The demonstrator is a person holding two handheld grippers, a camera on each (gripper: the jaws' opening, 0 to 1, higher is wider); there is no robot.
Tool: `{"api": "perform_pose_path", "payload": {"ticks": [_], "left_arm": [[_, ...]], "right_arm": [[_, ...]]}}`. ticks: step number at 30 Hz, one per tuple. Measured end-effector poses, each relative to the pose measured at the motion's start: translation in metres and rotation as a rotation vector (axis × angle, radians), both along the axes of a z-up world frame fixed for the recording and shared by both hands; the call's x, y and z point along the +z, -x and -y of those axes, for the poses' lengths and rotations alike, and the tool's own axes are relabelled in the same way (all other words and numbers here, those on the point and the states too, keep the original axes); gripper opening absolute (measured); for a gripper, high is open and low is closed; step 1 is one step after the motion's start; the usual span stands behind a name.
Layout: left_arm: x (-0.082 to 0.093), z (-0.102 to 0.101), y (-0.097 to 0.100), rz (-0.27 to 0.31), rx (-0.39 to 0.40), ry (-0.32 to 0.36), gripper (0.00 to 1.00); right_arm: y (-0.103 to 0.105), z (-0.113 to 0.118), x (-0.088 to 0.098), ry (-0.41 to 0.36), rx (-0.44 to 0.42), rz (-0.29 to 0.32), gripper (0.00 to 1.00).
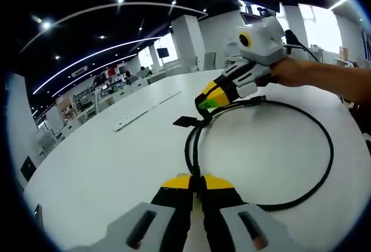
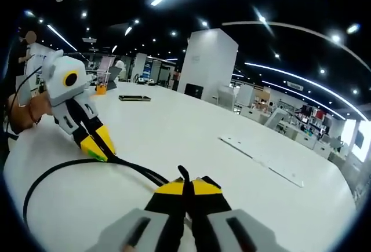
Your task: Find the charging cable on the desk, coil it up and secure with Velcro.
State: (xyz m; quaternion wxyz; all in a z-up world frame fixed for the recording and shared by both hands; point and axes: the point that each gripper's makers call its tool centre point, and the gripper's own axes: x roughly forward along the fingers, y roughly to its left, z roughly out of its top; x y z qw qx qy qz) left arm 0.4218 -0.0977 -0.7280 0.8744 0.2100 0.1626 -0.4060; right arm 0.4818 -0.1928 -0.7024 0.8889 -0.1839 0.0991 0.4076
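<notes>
- Both tongs are gripping the black charging cable (image 1: 324,165): our left gripper (image 1: 196,183) is pinching the two strands where the loop crosses
- Our right gripper (image 2: 184,185) is holding the cable beside its Velcro strap (image 1: 186,121)
- We are seeing the cable lying in one wide loop on the white desk (image 1: 116,165)

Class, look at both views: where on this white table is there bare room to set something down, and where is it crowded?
Bare: inside the black cable loop, and between it and the flat white strip. Crowded: where both grippers, left and right, pinch the cable.
</notes>
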Motion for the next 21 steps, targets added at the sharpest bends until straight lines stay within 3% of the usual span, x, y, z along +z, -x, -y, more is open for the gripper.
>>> {"api": "perform_pose_path", "payload": {"ticks": [21], "left_arm": [[0.000,0.000,-0.001,0.018,0.007,-0.005,0.07]], "right_arm": [[-0.022,-0.007,-0.014,0.007,0.035,-0.080,0.04]]}}
